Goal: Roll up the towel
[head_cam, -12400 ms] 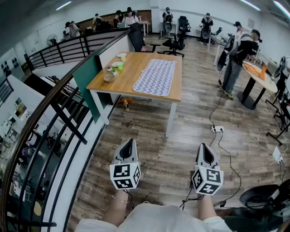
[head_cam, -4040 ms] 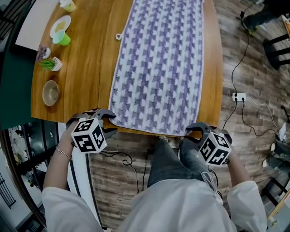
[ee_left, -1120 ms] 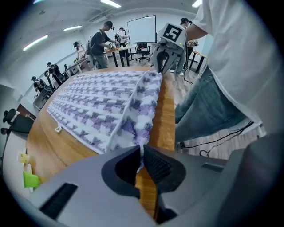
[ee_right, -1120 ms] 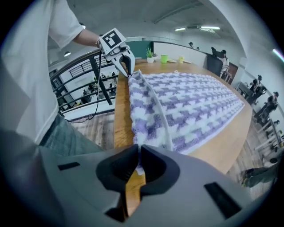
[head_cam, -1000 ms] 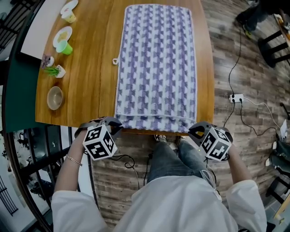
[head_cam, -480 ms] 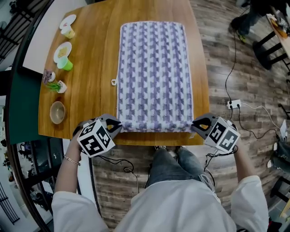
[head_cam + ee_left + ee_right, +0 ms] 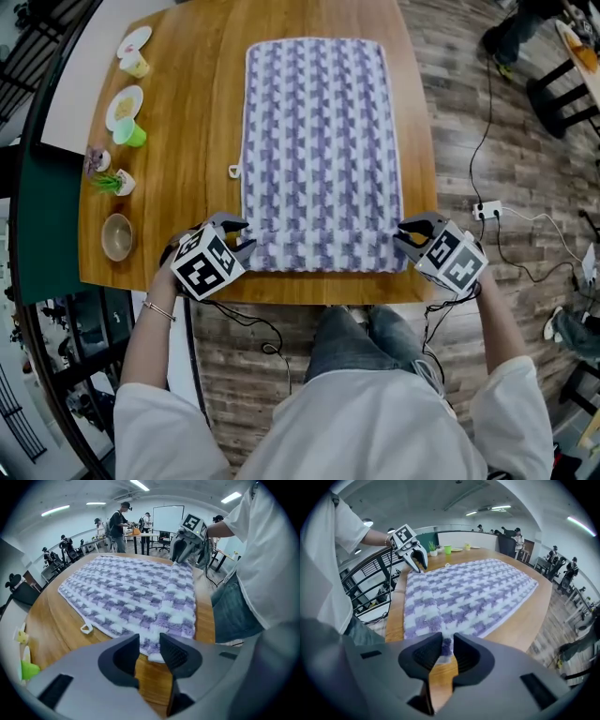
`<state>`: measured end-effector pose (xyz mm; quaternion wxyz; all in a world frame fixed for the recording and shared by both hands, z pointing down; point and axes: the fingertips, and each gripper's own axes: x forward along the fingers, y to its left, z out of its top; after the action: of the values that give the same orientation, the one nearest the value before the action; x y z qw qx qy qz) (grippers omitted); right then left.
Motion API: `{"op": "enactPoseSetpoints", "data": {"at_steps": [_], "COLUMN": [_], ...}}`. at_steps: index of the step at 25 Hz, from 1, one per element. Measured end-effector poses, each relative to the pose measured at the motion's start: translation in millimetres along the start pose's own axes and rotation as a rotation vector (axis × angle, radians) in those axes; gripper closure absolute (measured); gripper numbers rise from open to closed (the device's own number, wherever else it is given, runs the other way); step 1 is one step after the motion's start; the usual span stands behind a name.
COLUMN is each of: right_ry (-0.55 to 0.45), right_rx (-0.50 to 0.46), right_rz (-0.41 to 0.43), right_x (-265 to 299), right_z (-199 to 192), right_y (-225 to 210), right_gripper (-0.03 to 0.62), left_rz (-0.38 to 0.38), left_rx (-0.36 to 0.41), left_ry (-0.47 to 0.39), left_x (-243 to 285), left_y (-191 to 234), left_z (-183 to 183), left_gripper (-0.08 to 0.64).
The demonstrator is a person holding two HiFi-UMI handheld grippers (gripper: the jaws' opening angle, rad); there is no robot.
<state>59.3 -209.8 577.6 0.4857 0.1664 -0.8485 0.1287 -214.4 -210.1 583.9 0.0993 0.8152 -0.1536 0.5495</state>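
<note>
The towel [image 7: 319, 141] lies flat on the wooden surface [image 7: 187, 122] at the centre of the head view. Its long axis runs from the bottom of the frame to the top, and its lower short edge is turned over into a low fold [image 7: 323, 251]. The left tongs [image 7: 239, 235] and right tongs [image 7: 405, 233] sit at that fold's two corners. Both have just been opening and stand slightly apart, the left with the corner just beyond its tips, the right with the hem in its narrow gap, seemingly unpinched. To roll well, I judge, both should retake the fold's ends level and turn together, keeping the roll tight and square.
</note>
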Motion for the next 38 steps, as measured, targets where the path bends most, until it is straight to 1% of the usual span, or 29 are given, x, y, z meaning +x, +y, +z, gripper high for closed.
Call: {"op": "enactPoseSetpoints", "data": {"at_steps": [3, 4, 6, 7, 9, 12, 14, 17, 19, 21, 23, 25, 28, 30, 32, 34, 36, 38], "right_ry": [-0.026, -0.033, -0.041, -0.042, -0.031, 0.019, 0.045, 0.077, 0.106, 0.12, 0.117, 0.113, 0.119, 0.112, 0.101, 0.114, 0.141, 0.151], "right_rx": [0.003, -0.012, -0.053, -0.068, -0.085, -0.128, -0.16, -0.191, -0.219, -0.247, -0.267, -0.28, -0.251, -0.22, -0.204, -0.204, -0.207, -0.207], "right_rz": [-0.057, -0.075, -0.087, -0.075, -0.025, 0.033, 0.046, 0.06, 0.049, 0.022, -0.013, -0.041, -0.017, 0.015, 0.049, 0.108, 0.178, 0.222], "right_x": [-14.5, -22.1, -35.9, -39.8, -39.4, -28.7, -21.8, -10.4, 0.1, 11.3, 20.9, 26.6, 25.7, 18.9, 8.1, -4.1, -16.6, -26.3], "right_z": [7.5, 8.3, 9.7, 12.0, 19.5, 22.4, 16.3, 9.5, 3.6, -6.7, -19.7, -29.7, -30.0, -25.3, -23.9, -25.9, -24.7, -16.5], "right_y": [-1.7, 3.8, 19.0, 25.7, 34.0, 38.6, 44.3, 58.9, 65.7, 71.2, 76.2, 79.0, 78.3, 77.6, 82.8, 93.6, 102.4, 102.2], "right_gripper": [0.494, 0.494, 0.494, 0.495, 0.495, 0.488, 0.477, 0.468, 0.448, 0.448, 0.462, 0.52, 0.557, 0.568, 0.572, 0.572, 0.572, 0.572], "left_rz": [0.036, 0.049, 0.066, 0.063, 0.03, -0.018, -0.017, -0.003, 0.012, 0.039, 0.072, 0.102, 0.115, 0.098, 0.07, 0.016, -0.056, -0.11], "left_rx": [-0.034, -0.033, -0.003, 0.017, 0.059, 0.114, 0.143, 0.176, 0.184, 0.182, 0.176, 0.171, 0.159, 0.148, 0.137, 0.129, 0.124, 0.118], "left_ry": [-0.05, -0.062, -0.073, -0.074, -0.062, -0.024, -0.002, 0.029, 0.044, 0.043, 0.036, 0.033, 0.031, 0.039, 0.051, 0.066, 0.083, 0.095], "left_x": [-16.9, -25.4, -41.9, -47.7, -51.0, -42.3, -34.8, -27.2, -21.6, -12.8, -1.5, 7.3, 8.0, 0.7, -9.7, -19.4, -26.7, -32.5], "left_y": [6.3, 1.3, -13.8, -19.6, -23.6, -26.8, -36.4, -46.9, -48.8, -52.1, -59.8, -67.8, -66.5, -66.1, -75.2, -88.9, -98.5, -97.2], "left_z": [-1.0, -1.8, -1.0, 1.1, 7.2, 15.0, 15.1, 3.0, -7.7, -15.1, -19.4, -21.9, -21.1, -19.1, -17.7, -16.9, -16.0, -14.6], "left_gripper": [0.387, 0.376, 0.373, 0.373, 0.374, 0.383, 0.387, 0.39, 0.391, 0.405, 0.434, 0.46, 0.509, 0.526, 0.529, 0.531, 0.531, 0.531]}}
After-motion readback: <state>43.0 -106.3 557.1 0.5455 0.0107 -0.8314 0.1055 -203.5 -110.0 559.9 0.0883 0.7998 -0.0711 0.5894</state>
